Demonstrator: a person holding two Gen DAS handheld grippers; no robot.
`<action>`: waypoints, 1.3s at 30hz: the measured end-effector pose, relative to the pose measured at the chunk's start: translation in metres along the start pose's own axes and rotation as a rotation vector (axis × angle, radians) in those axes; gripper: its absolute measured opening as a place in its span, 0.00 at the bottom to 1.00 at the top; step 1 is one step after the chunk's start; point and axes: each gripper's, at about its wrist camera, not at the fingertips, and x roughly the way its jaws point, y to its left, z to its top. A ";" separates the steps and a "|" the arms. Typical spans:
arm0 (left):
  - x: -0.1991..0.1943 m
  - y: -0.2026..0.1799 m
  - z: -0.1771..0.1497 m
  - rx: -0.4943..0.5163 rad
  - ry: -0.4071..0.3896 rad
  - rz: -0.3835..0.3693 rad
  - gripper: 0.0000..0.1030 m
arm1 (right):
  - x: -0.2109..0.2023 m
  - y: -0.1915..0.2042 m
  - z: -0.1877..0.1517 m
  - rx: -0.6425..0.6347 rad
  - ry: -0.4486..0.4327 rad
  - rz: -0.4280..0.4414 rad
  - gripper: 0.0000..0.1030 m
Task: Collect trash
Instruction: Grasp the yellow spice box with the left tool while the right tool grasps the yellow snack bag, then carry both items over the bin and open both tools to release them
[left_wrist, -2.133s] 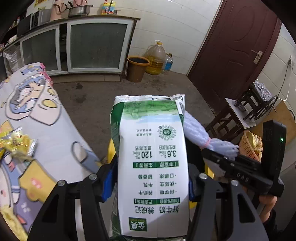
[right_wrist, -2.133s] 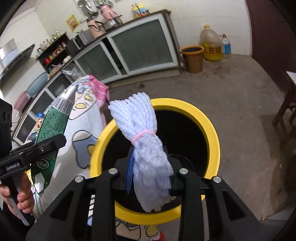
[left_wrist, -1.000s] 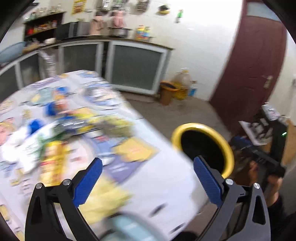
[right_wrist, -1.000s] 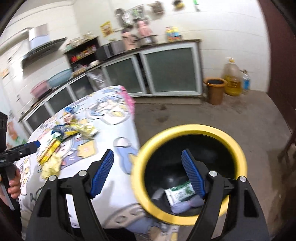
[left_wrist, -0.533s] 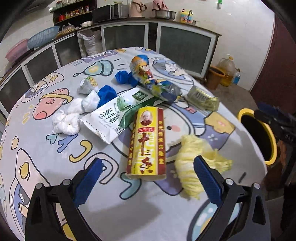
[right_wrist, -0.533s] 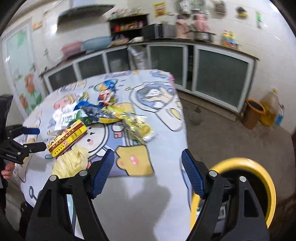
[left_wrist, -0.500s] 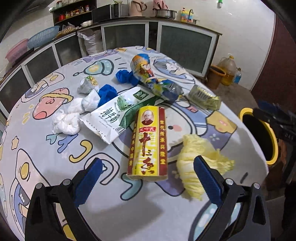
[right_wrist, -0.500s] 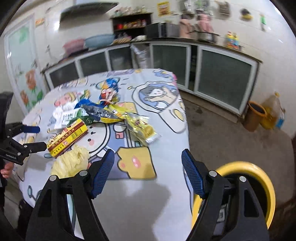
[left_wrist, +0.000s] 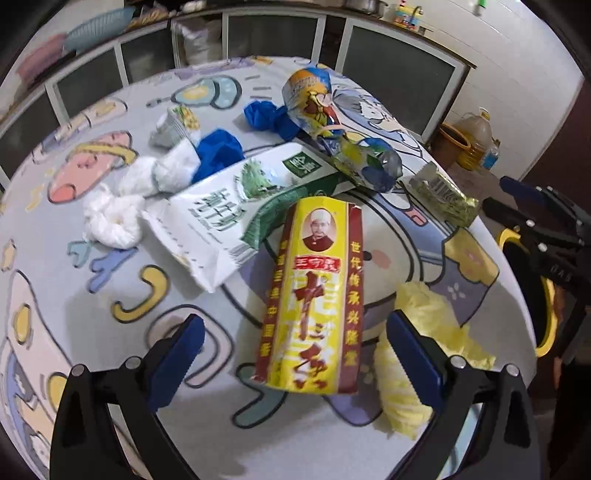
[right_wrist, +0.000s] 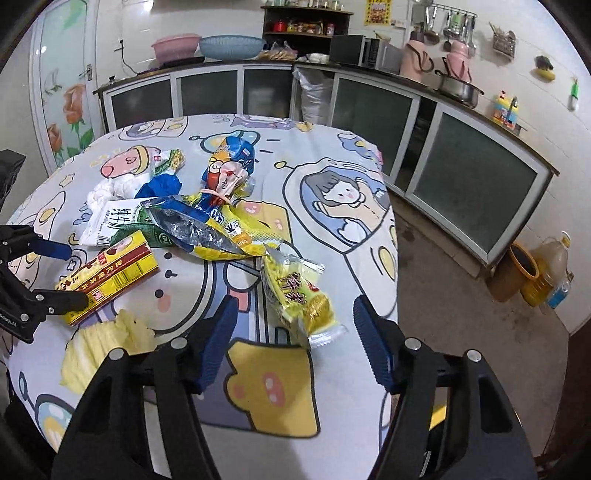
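Observation:
A yellow-and-red box (left_wrist: 314, 295) lies on the cartoon tablecloth (left_wrist: 110, 369). My left gripper (left_wrist: 293, 343) hangs open above it, the box's near end between the jaws and untouched. In the right wrist view a yellow snack packet (right_wrist: 299, 295) lies near the table edge. My right gripper (right_wrist: 293, 314) straddles it and its jaws are closing, with the pads clear of it. The same box (right_wrist: 110, 269) also shows there, beside the left gripper (right_wrist: 66, 275). The yellow-rimmed bin (left_wrist: 548, 295) stands off the table's right edge, behind the right gripper (left_wrist: 506, 197).
More trash lies on the table: a white-and-green milk bag (left_wrist: 236, 206), a colourful foil bag (left_wrist: 325, 110), blue crumpled wads (left_wrist: 218, 151), white tissue (left_wrist: 114, 218), crumpled yellow paper (left_wrist: 424, 332). On the floor by the cabinets (right_wrist: 472, 184) stand a brown bucket (right_wrist: 513, 273) and an oil jug (right_wrist: 550, 273).
Both grippers dropped their loads in the bin and swung back over the table. The left sank closer to the yellow-red box. The right came over the snack packet with narrower jaws.

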 end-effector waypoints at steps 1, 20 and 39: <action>0.002 -0.001 0.001 -0.004 0.008 -0.012 0.92 | 0.003 0.000 0.001 -0.001 0.004 0.004 0.61; 0.048 -0.007 0.026 -0.068 0.095 0.033 0.50 | 0.066 -0.008 0.003 0.030 0.147 0.057 0.25; -0.055 0.024 -0.025 -0.092 -0.078 -0.012 0.39 | -0.048 -0.021 0.000 0.246 0.003 0.318 0.16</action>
